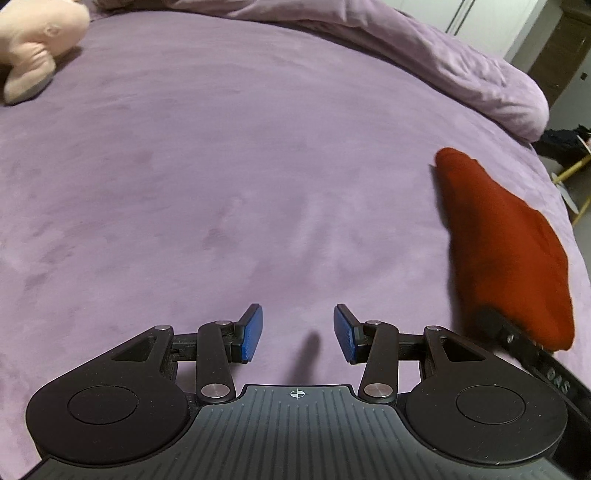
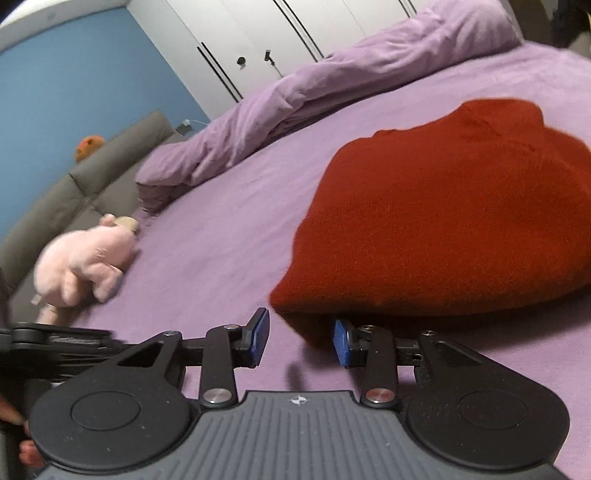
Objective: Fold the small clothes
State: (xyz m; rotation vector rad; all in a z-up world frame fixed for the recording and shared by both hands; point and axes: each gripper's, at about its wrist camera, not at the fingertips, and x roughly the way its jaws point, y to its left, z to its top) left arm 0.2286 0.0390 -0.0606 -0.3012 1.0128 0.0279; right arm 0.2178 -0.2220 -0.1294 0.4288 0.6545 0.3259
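A red knitted garment (image 2: 443,221) lies bunched on the purple bed sheet (image 2: 229,206). My right gripper (image 2: 301,341) is open just in front of its near edge; the right fingertip (image 2: 341,343) sits under the cloth's rim, the left one (image 2: 258,338) over bare sheet. In the left wrist view the garment (image 1: 506,251) lies to the right, with the right gripper's arm (image 1: 524,343) at its near end. My left gripper (image 1: 298,334) is open and empty over bare sheet (image 1: 221,166), well left of the garment.
A pink plush pig (image 2: 85,266) lies on the sheet at the left, also in the left wrist view (image 1: 33,48). A rolled purple duvet (image 2: 295,99) runs along the far side. A grey headboard (image 2: 74,195) and white wardrobe doors (image 2: 295,29) stand beyond.
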